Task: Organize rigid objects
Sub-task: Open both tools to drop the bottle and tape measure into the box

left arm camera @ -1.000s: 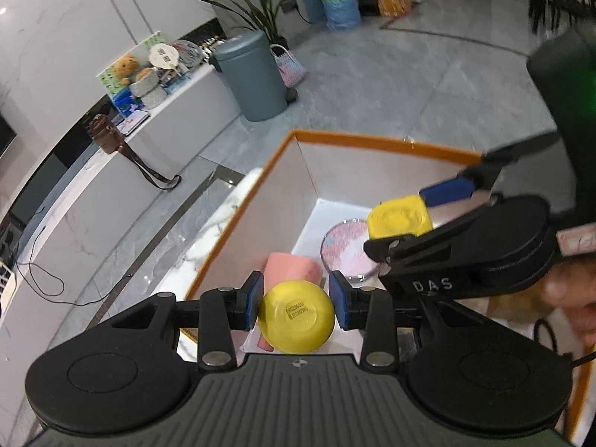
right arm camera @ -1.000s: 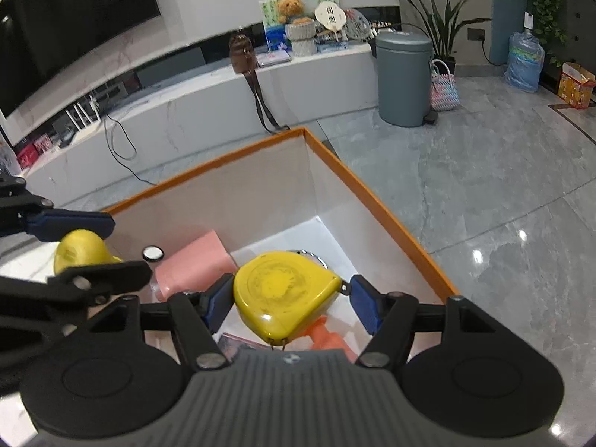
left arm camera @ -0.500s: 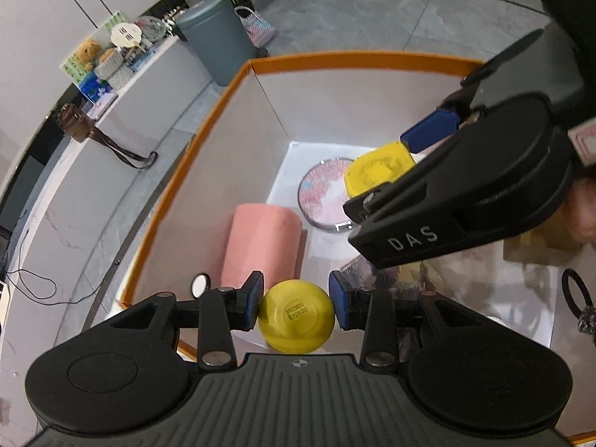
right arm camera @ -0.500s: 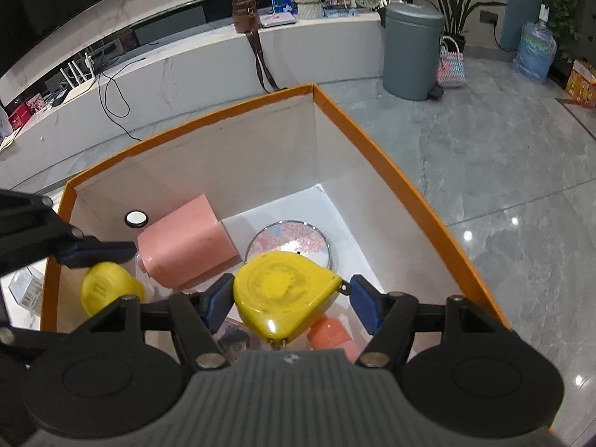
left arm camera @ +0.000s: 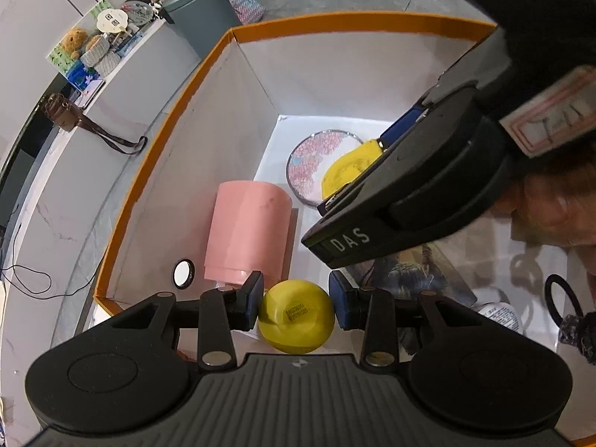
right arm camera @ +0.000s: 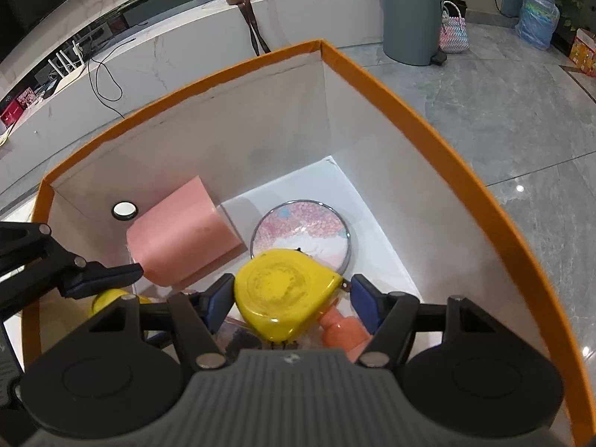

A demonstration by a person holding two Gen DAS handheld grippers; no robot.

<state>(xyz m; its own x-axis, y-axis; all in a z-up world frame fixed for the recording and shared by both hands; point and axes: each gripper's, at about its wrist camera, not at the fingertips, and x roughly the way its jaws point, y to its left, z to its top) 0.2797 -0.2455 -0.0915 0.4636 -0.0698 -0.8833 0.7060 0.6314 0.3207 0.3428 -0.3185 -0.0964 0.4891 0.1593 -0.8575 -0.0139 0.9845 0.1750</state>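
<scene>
My left gripper (left arm camera: 296, 300) is shut on a round yellow ball (left arm camera: 297, 316) low inside the orange-rimmed white box (left arm camera: 156, 156). My right gripper (right arm camera: 288, 300) is shut on a yellow tape measure (right arm camera: 283, 292) inside the same box (right arm camera: 421, 126), above a round pink-patterned tin (right arm camera: 301, 229). The right gripper's body fills the right of the left wrist view, with the tape measure (left arm camera: 348, 173) showing under it. A pink cylinder (left arm camera: 247, 232) lies on the box floor next to a small black-rimmed white disc (left arm camera: 183, 273).
An orange bottle (right arm camera: 341, 331) and a dark printed card (left arm camera: 406, 275) lie on the box floor. A black hair tie (left arm camera: 562, 296) lies at the right. Beyond the box are a grey bin (right arm camera: 413, 15), a white counter (right arm camera: 167, 48) and grey floor tiles.
Both grippers have gone down into the box with their objects still held. The box walls now rise around them and the box floor looks closer.
</scene>
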